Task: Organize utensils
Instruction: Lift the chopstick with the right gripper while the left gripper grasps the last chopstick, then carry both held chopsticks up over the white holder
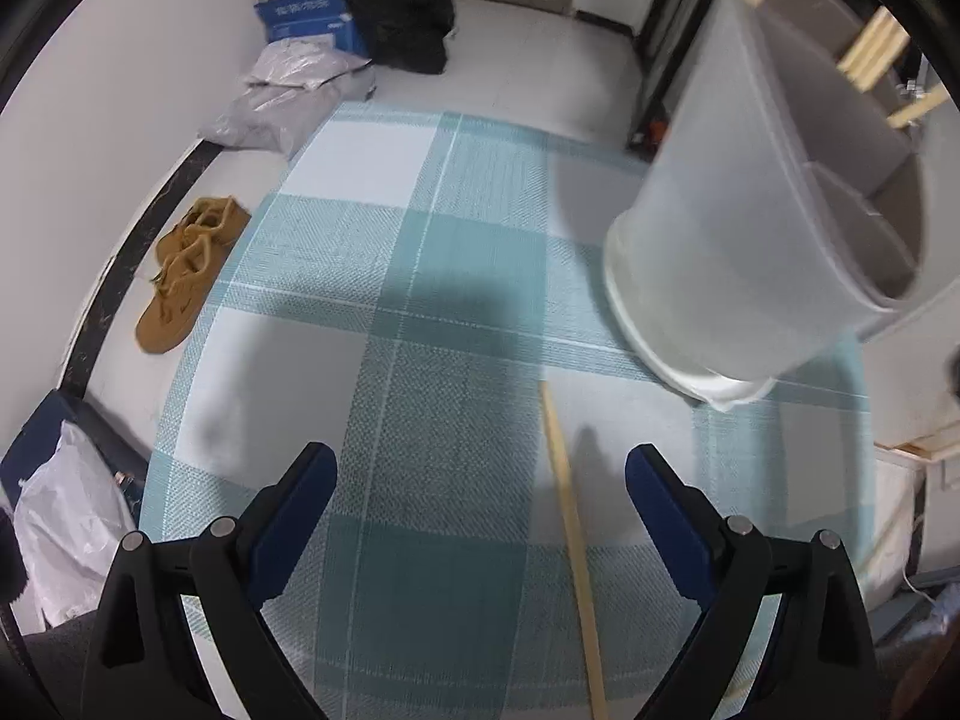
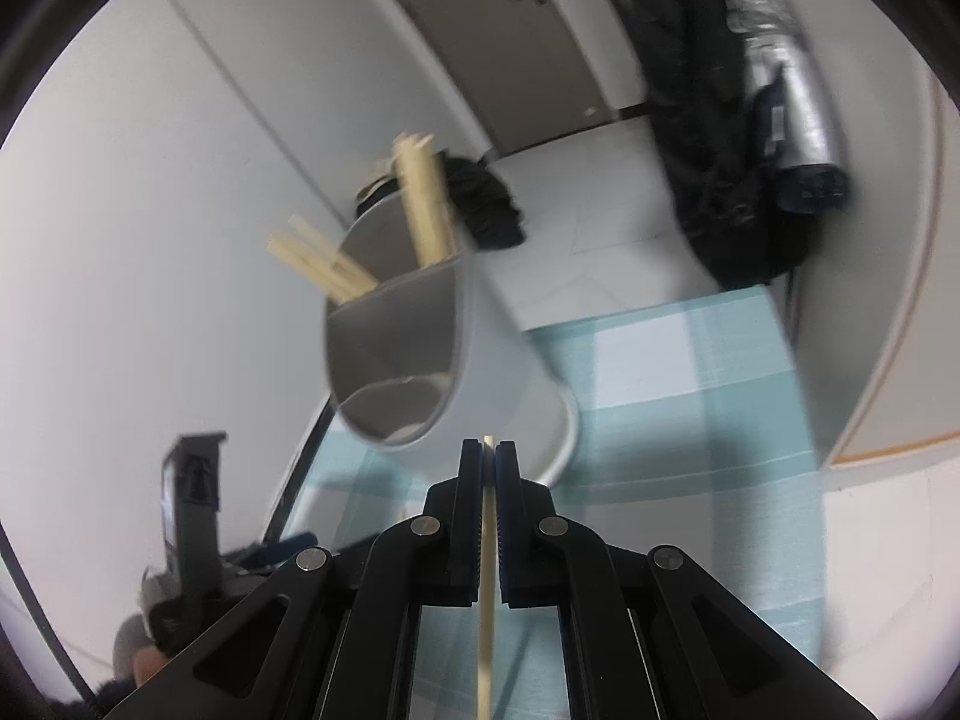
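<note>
A white round utensil holder [image 1: 750, 210] with inner compartments stands on the checked teal cloth [image 1: 420, 300], upper right in the left wrist view. Several wooden chopsticks [image 1: 873, 54] stick out of it. One chopstick [image 1: 570, 528] lies on the cloth between my left gripper's fingers. My left gripper [image 1: 480, 480] is open and empty above the cloth. My right gripper [image 2: 489, 456] is shut on a single wooden chopstick [image 2: 487, 600], just in front of the holder [image 2: 480, 372], where more chopsticks [image 2: 426, 210] stand.
Brown shoes [image 1: 186, 264], plastic bags [image 1: 294, 96], a blue box [image 1: 312, 18] and dark clothing [image 1: 408, 18] lie on the floor at left and behind. A black stand [image 2: 192, 504] is at lower left in the right wrist view. A dark jacket [image 2: 714, 150] hangs at right.
</note>
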Motion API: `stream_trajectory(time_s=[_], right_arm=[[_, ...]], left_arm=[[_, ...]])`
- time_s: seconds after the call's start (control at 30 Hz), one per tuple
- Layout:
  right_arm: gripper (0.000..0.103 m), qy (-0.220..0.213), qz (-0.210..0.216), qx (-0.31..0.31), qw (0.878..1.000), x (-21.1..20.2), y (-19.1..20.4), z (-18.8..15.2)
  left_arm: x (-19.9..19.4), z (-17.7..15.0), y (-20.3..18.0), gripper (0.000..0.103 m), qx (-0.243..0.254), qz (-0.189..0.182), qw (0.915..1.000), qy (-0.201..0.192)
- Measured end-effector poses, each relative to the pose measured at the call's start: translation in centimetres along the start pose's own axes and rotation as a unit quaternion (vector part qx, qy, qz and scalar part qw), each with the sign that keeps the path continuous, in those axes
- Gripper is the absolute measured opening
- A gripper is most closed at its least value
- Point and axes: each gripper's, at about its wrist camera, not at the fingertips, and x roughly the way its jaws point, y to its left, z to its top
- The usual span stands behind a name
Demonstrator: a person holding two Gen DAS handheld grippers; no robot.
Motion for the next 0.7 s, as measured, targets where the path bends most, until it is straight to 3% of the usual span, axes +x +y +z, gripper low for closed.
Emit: stream_trajectory(time_s=[0.07, 0.2, 0.27, 0.37, 0.43, 0.5, 0.53, 0.63, 0.7], right_arm=[[0.003, -0.010, -0.004, 0.005, 1.000, -0.5, -0.3, 0.3], [0.003, -0.026, -0.001, 0.005, 1.000, -1.8, -0.6, 0.7], [0.003, -0.033, 0.002, 0.003, 0.999, -2.2, -0.8, 0.8], [0.003, -0.042, 0.003, 0.001, 0.999, -2.7, -0.7, 0.8], [0.003, -0.045, 0.004, -0.001, 0.999, -2.9, -0.5, 0.8], [0.003, -0.053, 0.000, -0.008, 0.999, -3.4, -0.2, 0.8], [0.003, -0.060, -0.003, -0.014, 0.998, -4.0, 0.0, 0.9], [0.003, -0.079, -0.010, -0.036, 0.996, -5.1, 0.5, 1.2], [0.003, -0.079, -0.009, -0.033, 0.996, -5.5, 0.3, 1.2]], left_arm=[[0.6, 0.1, 0.0, 0.091, -0.006, 0.001, 0.9999, 0.014], [1.2, 0.0, -1.4, 0.088, 0.023, 0.050, 0.9983, 0.021], [1.2, 0.1, -1.8, 0.082, 0.020, 0.057, 0.9979, 0.023], [0.9, 0.4, -2.5, 0.066, 0.009, 0.061, 0.9978, 0.025], [0.8, 0.5, -3.0, 0.042, 0.006, 0.061, 0.9978, 0.026], [0.7, 0.5, -3.3, 0.027, -0.006, 0.061, 0.9978, 0.025], [0.6, 0.5, -3.1, 0.014, -0.021, 0.065, 0.9974, 0.019], [0.4, 0.0, -2.8, 0.001, -0.052, 0.060, 0.9968, 0.003], [0.4, 0.1, -3.0, 0.001, -0.049, 0.055, 0.9973, -0.002]])
